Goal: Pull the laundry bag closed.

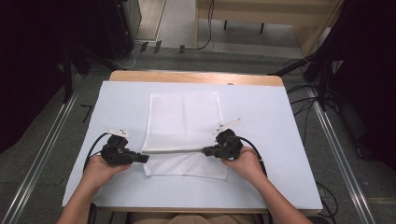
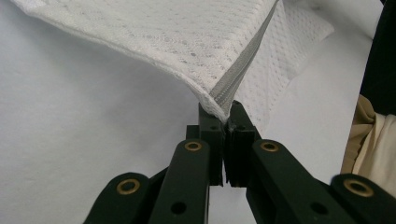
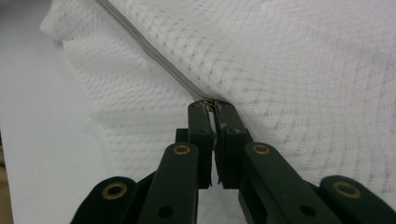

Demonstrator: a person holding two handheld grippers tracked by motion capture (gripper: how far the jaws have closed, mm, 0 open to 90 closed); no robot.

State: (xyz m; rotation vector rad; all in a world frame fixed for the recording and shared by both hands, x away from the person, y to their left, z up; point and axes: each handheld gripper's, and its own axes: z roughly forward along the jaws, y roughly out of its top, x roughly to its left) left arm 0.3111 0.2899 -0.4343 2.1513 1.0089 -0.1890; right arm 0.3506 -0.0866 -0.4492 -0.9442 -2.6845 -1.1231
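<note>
White mesh laundry bag [image 1: 184, 122] with a grey zipper lies mid-table on the white sheet [image 1: 261, 140]. My left gripper [image 1: 144, 158] and right gripper [image 1: 206, 150] each pinch a near zipper-edge corner; I judge the fold begun, not laid.

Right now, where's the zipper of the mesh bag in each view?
High view: zipper runs level between the left tongs and right tongs.
Left gripper view: zipper climbs from the tongs tips to the top edge, right of centre.
Right gripper view: zipper slants from the tips to top left.
Shared landmark: white mesh bag.
</note>
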